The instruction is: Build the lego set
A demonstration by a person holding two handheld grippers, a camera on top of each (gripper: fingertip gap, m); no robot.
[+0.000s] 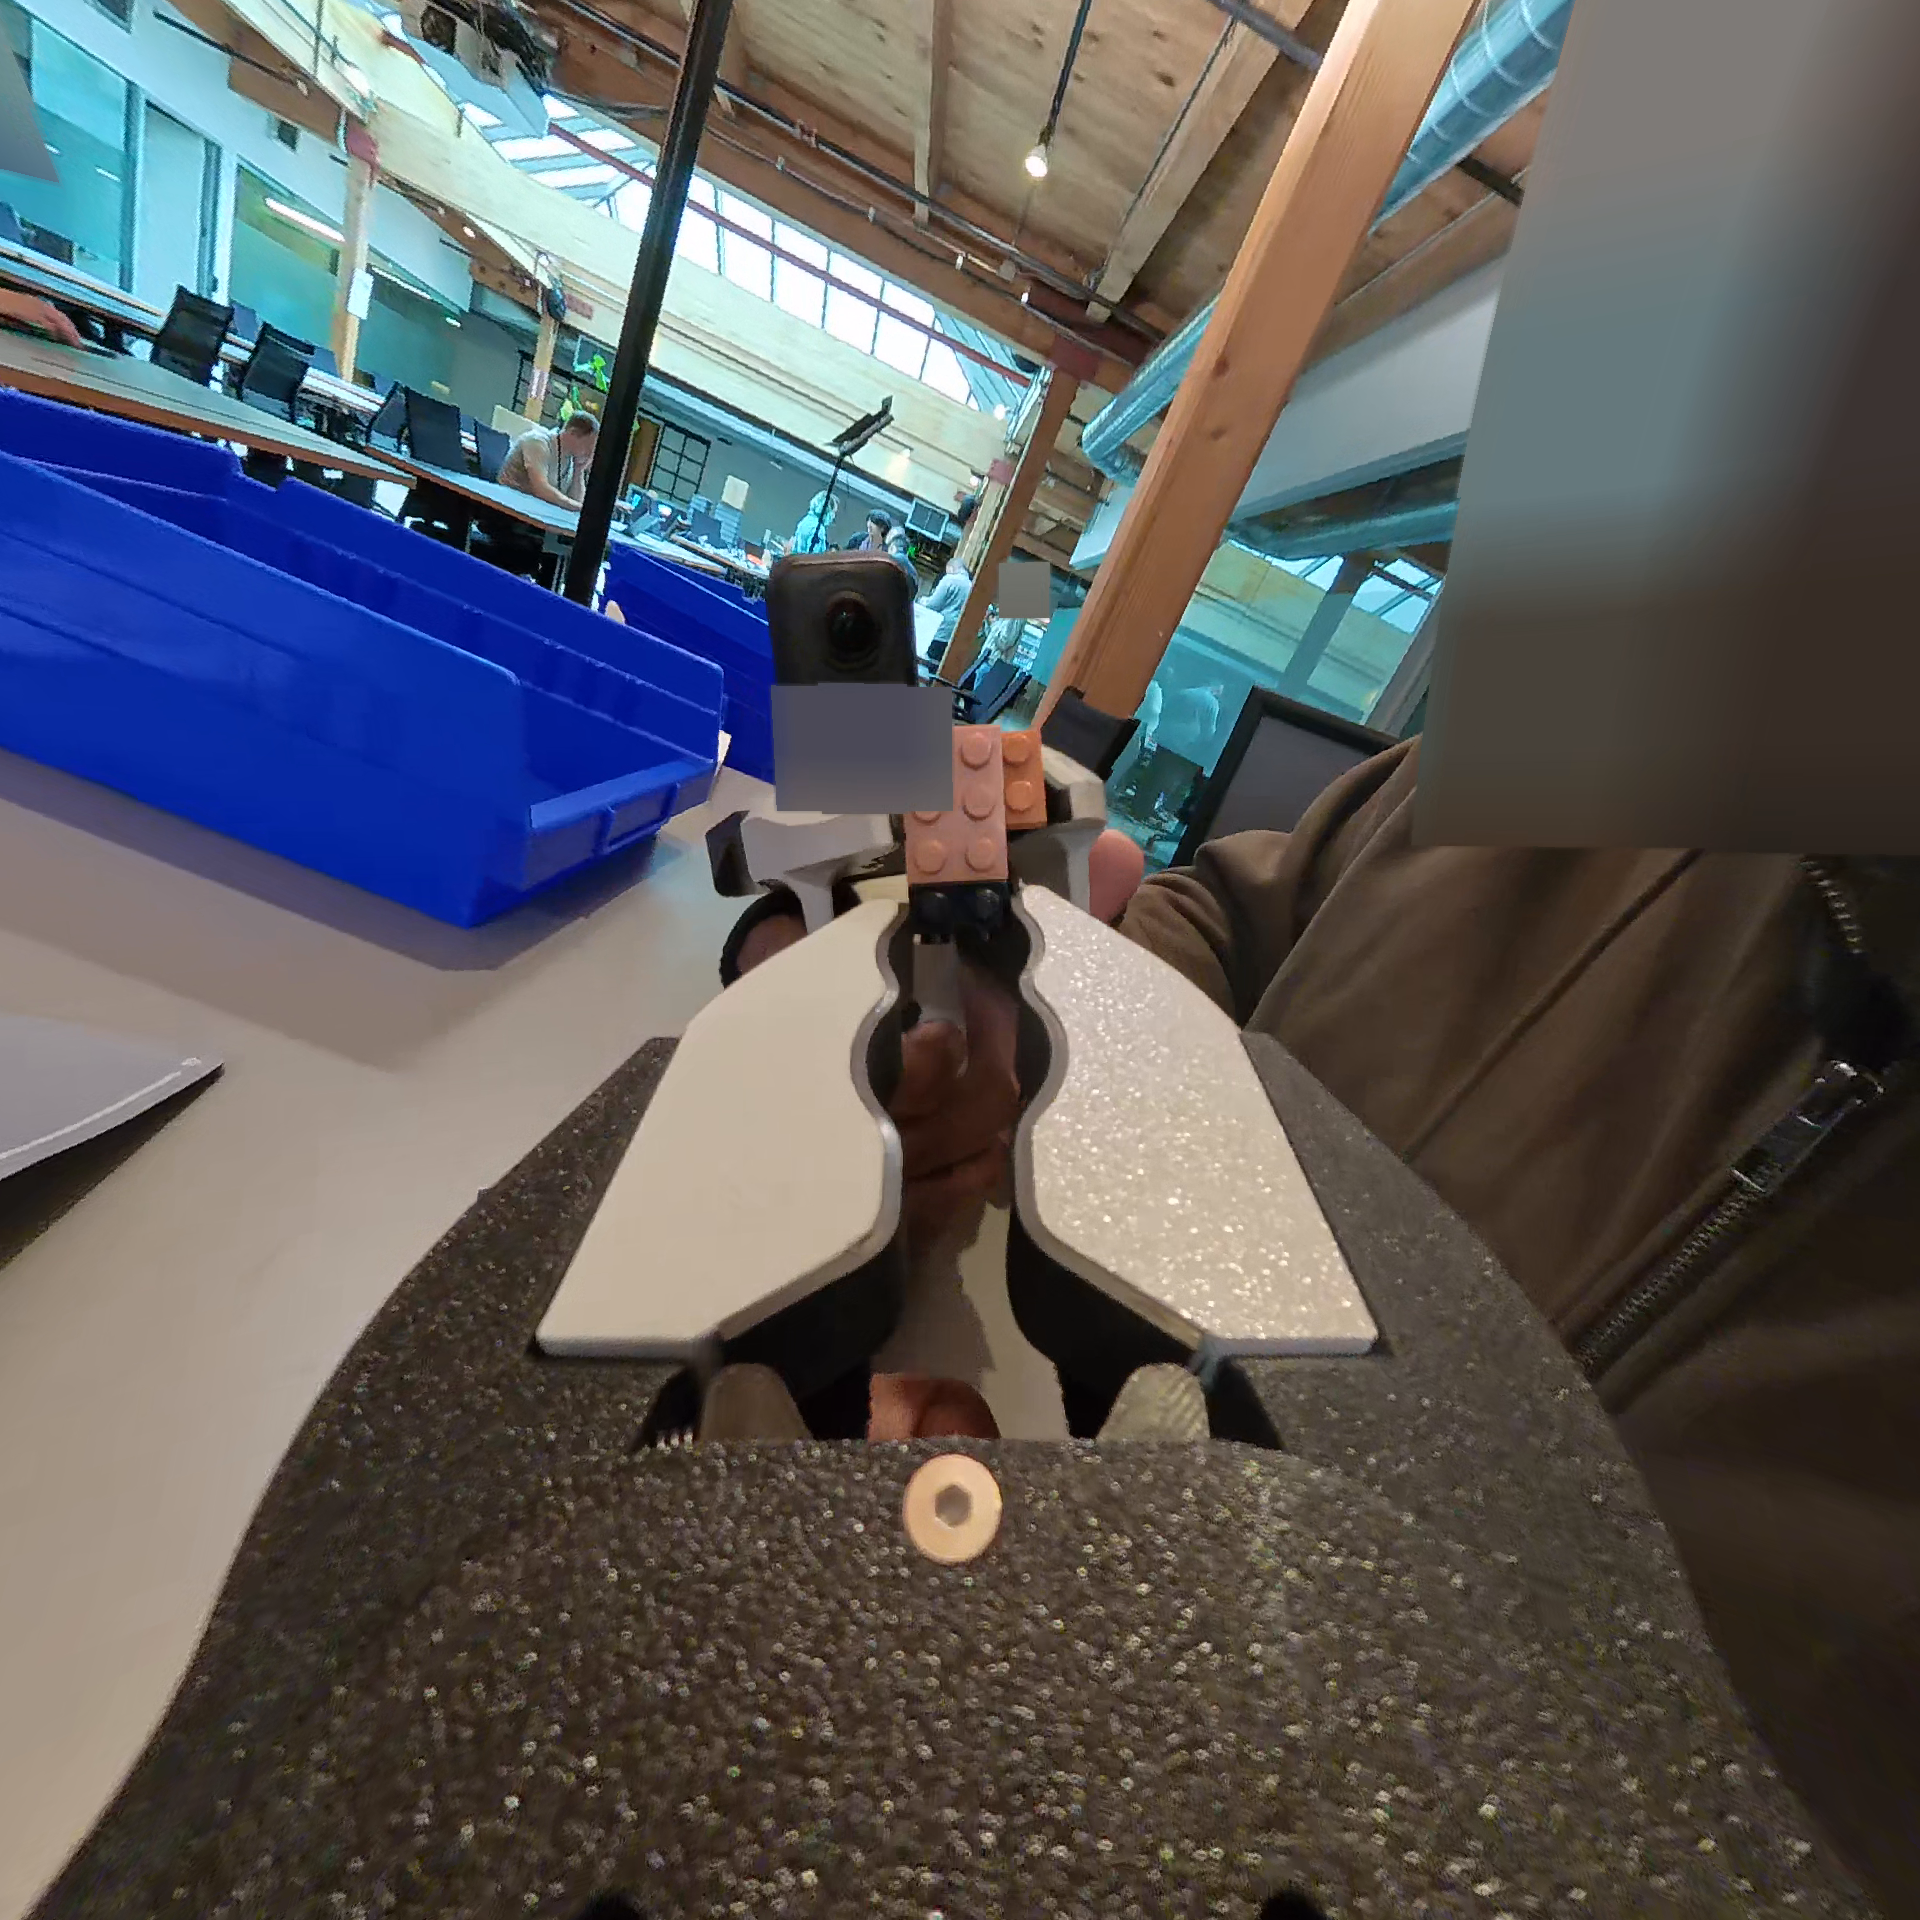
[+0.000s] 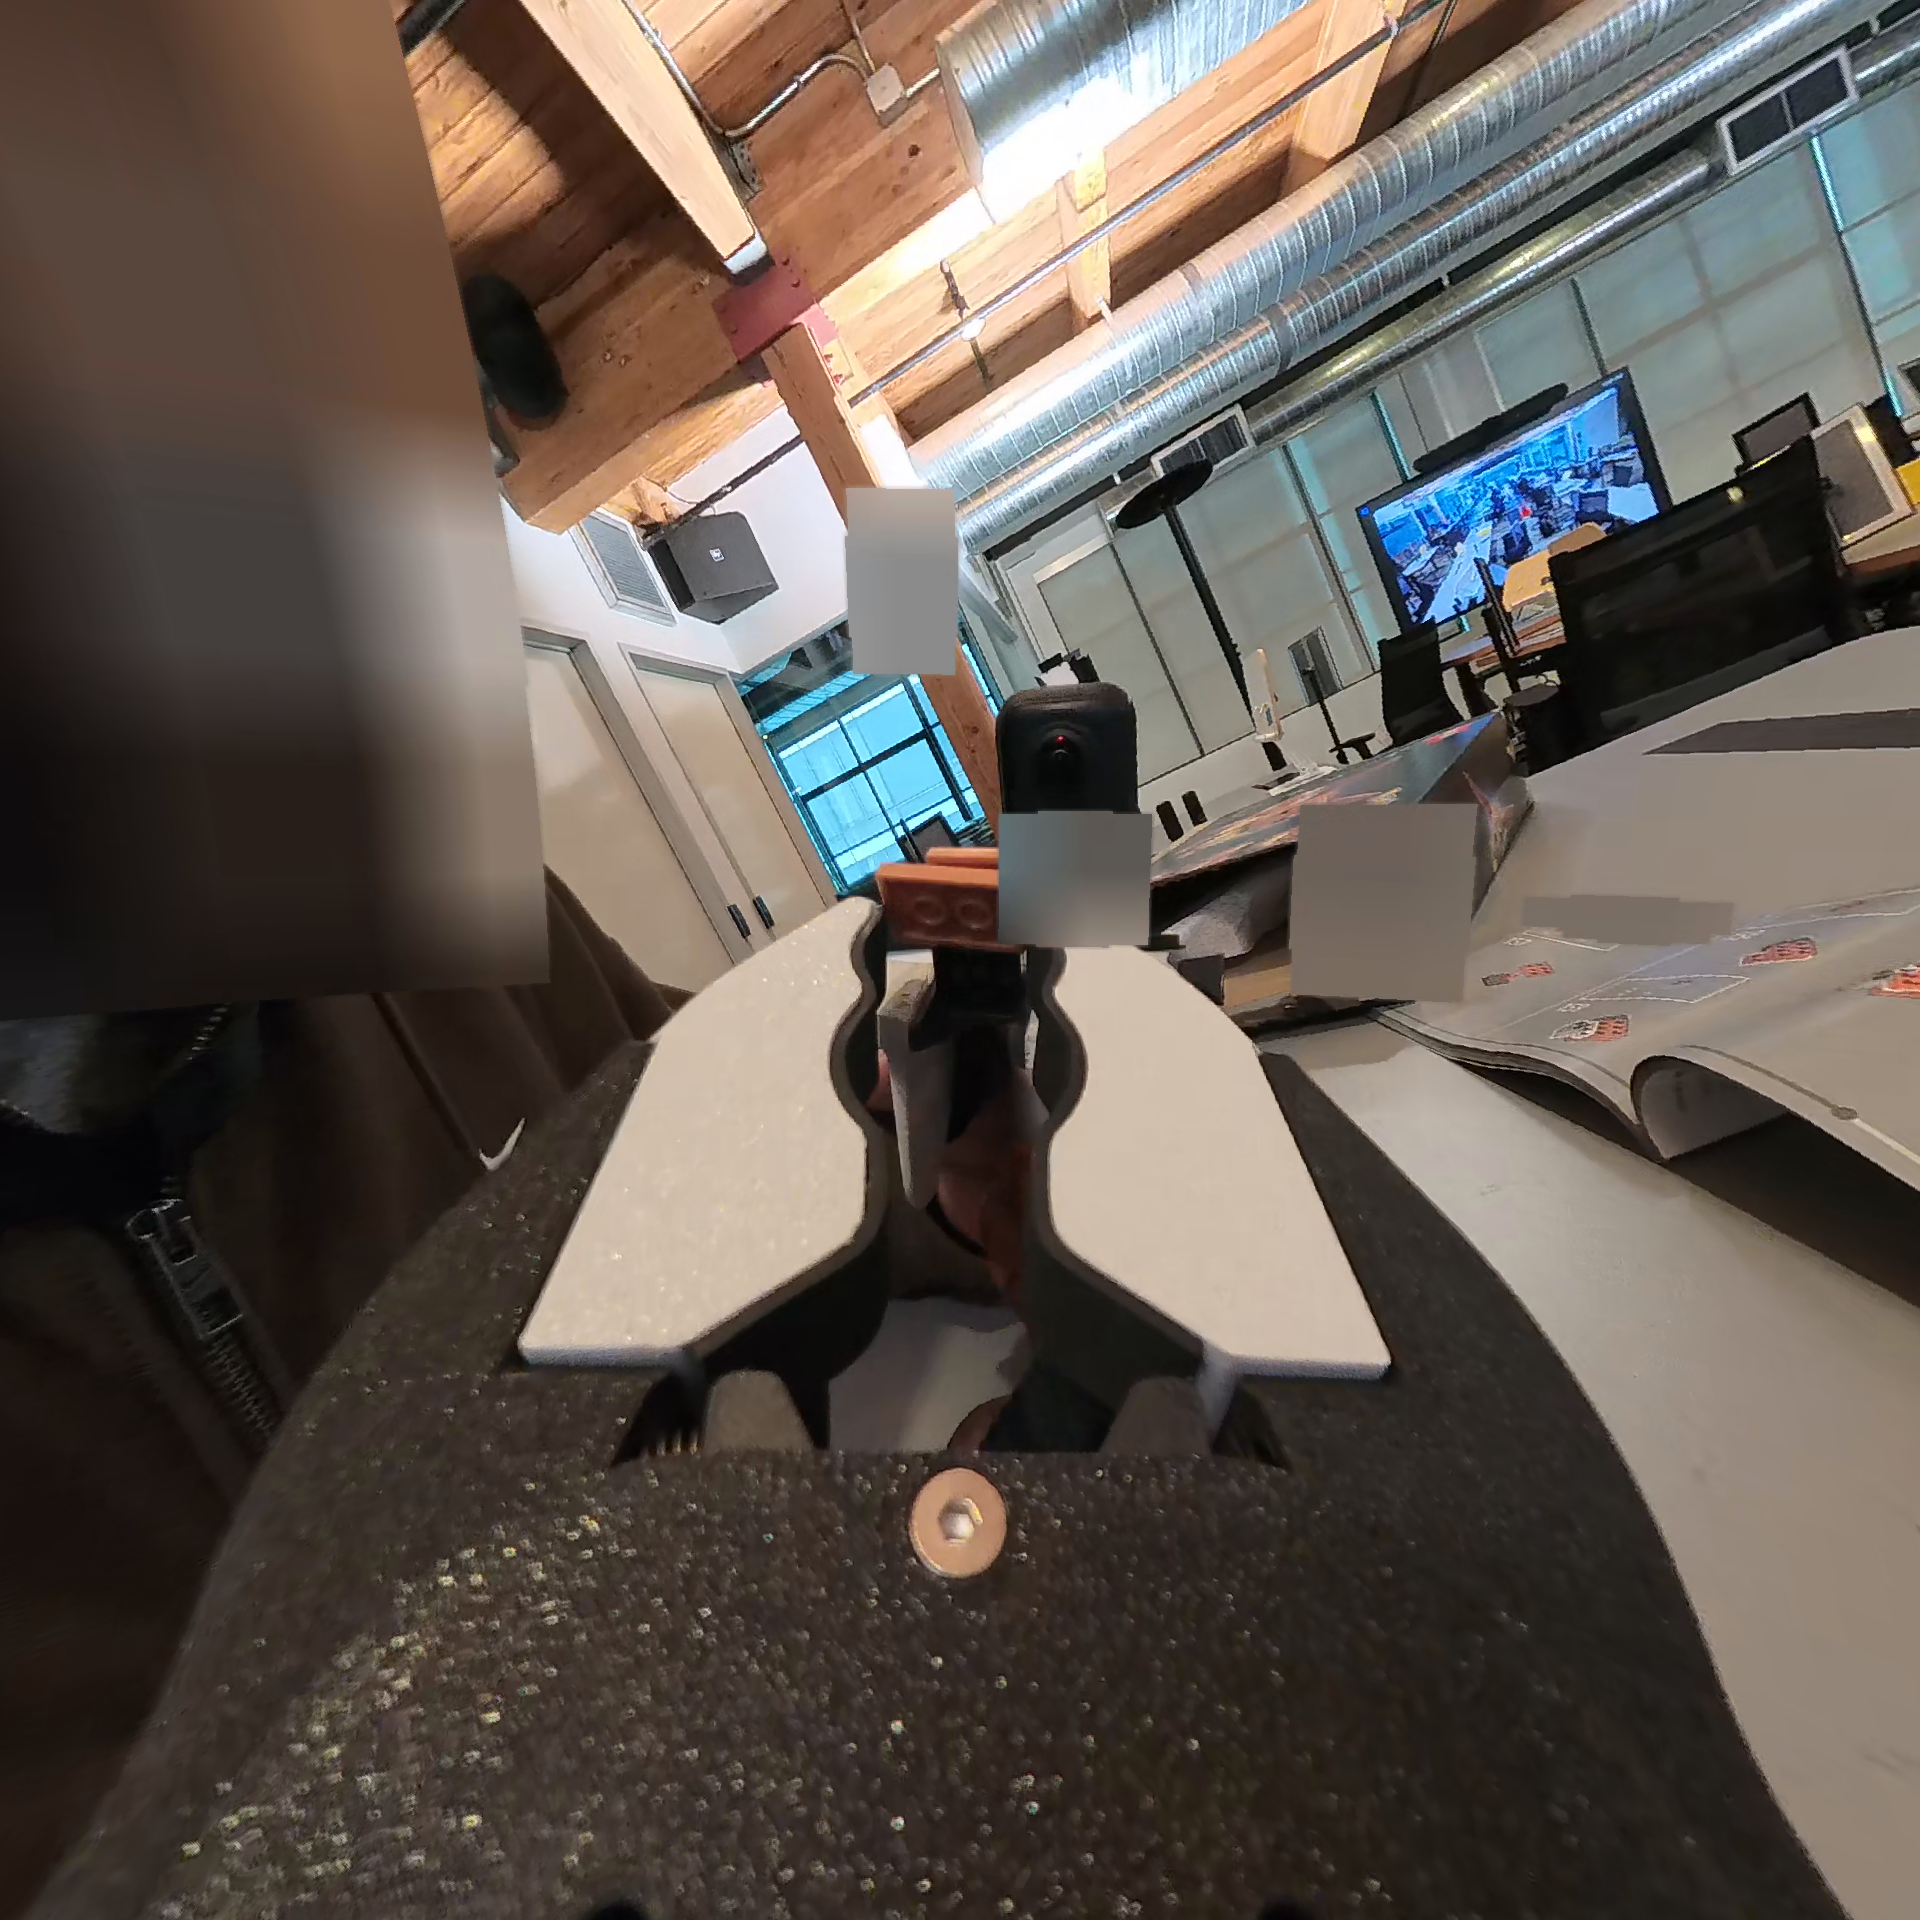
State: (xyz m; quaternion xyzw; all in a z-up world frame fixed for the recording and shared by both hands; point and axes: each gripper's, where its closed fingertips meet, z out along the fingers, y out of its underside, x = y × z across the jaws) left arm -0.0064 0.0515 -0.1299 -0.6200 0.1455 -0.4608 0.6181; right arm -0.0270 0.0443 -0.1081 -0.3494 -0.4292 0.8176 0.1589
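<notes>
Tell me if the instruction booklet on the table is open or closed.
Open: the instruction booklet lies spread on the table, pages facing up and its near edge curling.

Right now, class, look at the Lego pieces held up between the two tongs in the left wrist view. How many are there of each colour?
pink brick: 1
orange brick: 1
dark piece: 1
Total: 3
</notes>
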